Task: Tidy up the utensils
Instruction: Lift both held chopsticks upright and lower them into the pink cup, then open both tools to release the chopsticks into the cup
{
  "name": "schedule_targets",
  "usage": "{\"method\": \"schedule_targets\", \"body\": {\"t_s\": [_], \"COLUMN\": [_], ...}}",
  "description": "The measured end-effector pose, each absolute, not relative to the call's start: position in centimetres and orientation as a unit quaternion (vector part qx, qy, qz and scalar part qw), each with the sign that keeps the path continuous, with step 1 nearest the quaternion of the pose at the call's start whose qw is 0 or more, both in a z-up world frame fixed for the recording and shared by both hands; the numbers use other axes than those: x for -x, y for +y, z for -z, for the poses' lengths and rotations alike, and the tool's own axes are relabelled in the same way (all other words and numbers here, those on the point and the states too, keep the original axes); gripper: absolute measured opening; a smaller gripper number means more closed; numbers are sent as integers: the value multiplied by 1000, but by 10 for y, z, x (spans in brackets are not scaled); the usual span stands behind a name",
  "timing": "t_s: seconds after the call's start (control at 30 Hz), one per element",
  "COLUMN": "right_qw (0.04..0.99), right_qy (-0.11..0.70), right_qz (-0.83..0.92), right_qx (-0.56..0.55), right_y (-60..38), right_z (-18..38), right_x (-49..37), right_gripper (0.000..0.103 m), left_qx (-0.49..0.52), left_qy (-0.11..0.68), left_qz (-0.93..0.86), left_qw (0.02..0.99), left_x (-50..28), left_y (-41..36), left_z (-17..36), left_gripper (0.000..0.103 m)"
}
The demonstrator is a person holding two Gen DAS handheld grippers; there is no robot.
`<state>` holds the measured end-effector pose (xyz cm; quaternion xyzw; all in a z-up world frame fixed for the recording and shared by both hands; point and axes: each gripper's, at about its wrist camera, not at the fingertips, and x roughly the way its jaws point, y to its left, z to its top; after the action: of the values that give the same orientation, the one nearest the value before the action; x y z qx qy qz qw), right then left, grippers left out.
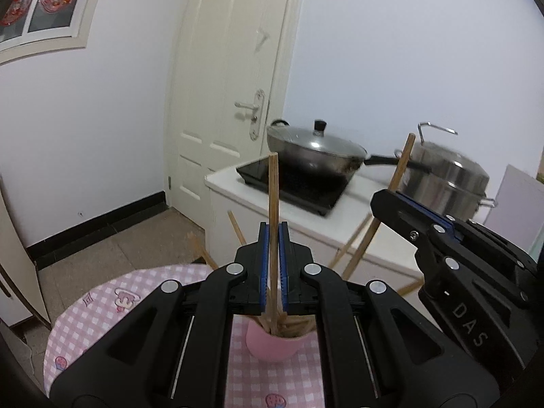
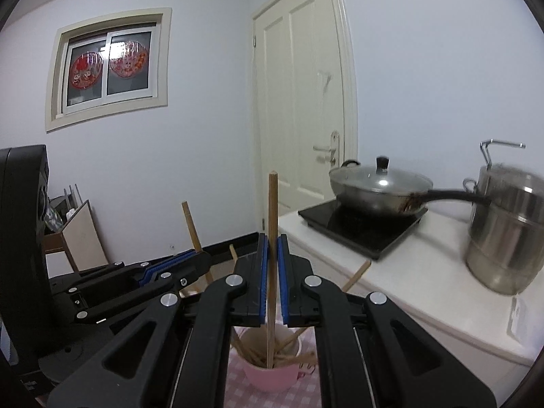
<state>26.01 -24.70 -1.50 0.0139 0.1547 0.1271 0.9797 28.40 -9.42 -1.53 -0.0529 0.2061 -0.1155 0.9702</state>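
Close behind pink cup [image 2: 272, 375]: lidded wok [image 2: 379, 188], steel pot [image 2: 506, 234].

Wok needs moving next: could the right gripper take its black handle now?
Probably not: the right gripper is shut on a wooden chopstick over the pink cup; the wok's black handle looks unobstructed.

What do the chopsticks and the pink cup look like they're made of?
Chopstick in the left gripper: the chopstick looks like bamboo or wood, tan and matte with faint lengthwise grain. The right gripper clamps a similar chopstick. Pink cup: smooth, uniform pink with a soft sheen, probably plastic or glazed ceramic; the pictures leave that open.
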Motion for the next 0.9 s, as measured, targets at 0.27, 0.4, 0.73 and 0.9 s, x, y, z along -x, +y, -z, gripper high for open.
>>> {"method": "schedule_targets", "body": {"t_s": [0.27, 0.4, 0.73, 0.9], "right_qw": [974, 972, 967, 966], "right_qy": [185, 195, 220, 224], "right_qz": [-131, -131, -129, -128], "right_qx": [-11, -11, -4, 0], "right_y": [-245, -243, -240, -237], "right_z": [35, 39, 51, 56], "right_x": [-252, -249, -247, -245], "right_gripper": [5, 5, 5, 5], "left_qx": [46, 45, 33, 30], "left_qy": [241, 251, 267, 273], "left_qz": [129, 130, 130, 130], "left_qw": [961, 958, 954, 953], "left_x": [-284, -283, -283, -281], "left_y": [-94, -93, -91, -90], "left_z": [41, 50, 59, 61], "left_gripper": [6, 6, 7, 7]}}
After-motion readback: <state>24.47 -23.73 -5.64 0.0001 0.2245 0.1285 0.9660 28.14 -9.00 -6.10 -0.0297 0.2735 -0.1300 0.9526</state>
